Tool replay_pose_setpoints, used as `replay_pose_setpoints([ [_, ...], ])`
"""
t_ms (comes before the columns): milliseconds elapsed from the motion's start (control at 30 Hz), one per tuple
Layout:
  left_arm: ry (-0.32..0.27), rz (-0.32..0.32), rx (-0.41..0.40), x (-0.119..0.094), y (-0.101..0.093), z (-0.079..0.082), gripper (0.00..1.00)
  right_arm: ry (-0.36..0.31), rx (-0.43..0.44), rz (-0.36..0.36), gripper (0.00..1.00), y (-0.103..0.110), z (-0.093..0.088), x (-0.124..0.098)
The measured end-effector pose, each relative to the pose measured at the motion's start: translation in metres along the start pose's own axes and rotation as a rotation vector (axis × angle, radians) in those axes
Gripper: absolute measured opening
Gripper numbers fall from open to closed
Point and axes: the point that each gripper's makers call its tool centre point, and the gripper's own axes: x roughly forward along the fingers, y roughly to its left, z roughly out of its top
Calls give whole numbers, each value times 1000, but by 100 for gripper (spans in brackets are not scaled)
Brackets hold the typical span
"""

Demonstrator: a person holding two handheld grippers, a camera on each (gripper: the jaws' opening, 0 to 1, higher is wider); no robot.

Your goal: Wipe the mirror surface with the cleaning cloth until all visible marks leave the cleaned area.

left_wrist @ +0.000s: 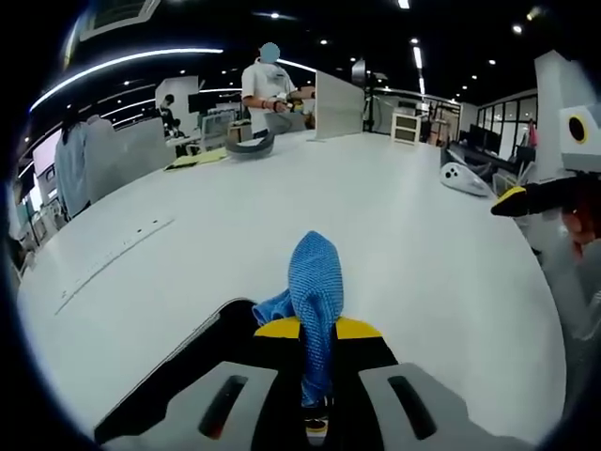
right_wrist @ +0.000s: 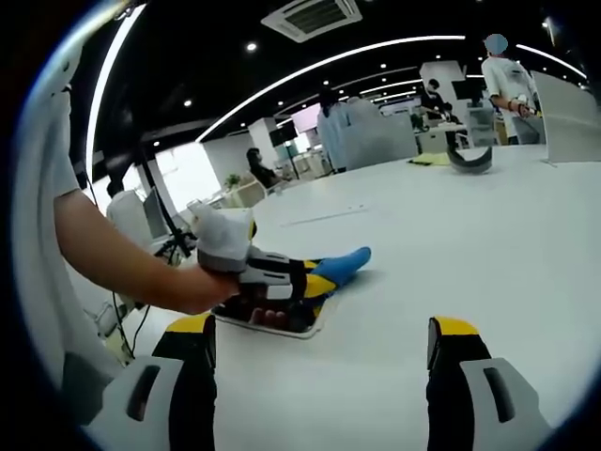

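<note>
My left gripper (left_wrist: 319, 329) is shut on a blue cleaning cloth (left_wrist: 315, 277), which sticks out forward past its yellow jaw tips. A dark flat mirror (left_wrist: 192, 362) lies on the white table under and to the left of those jaws. In the right gripper view a hand holds the left gripper (right_wrist: 319, 280) low over the mirror (right_wrist: 282, 327), with the cloth (right_wrist: 346, 264) pointing right and its tip near the table. My right gripper (right_wrist: 324, 348) is open with nothing between its jaws, a short way from the mirror. It also enters the left gripper view from the right (left_wrist: 515, 197).
The white table (left_wrist: 394, 244) stretches far ahead. At its far end stand a dark curved object (left_wrist: 252, 146), a yellow-green cloth (left_wrist: 197, 160), a white upright panel (left_wrist: 338, 103) and a person (left_wrist: 268, 89). A white rounded device (left_wrist: 465, 178) lies at the right edge.
</note>
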Motion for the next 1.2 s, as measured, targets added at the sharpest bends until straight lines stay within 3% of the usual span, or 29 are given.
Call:
replay_pose_setpoints([
  [100,-5,-2,-21,0,1,0,7,-2,5,-2,93,0,1,-1],
  [400,3,-19,29,-5,1,-3,7,-8,1,-9,92,0,4,-2],
  [1200,2,-11,7,-19,6,-11,7,-5,-11,8,92,15,5,0],
])
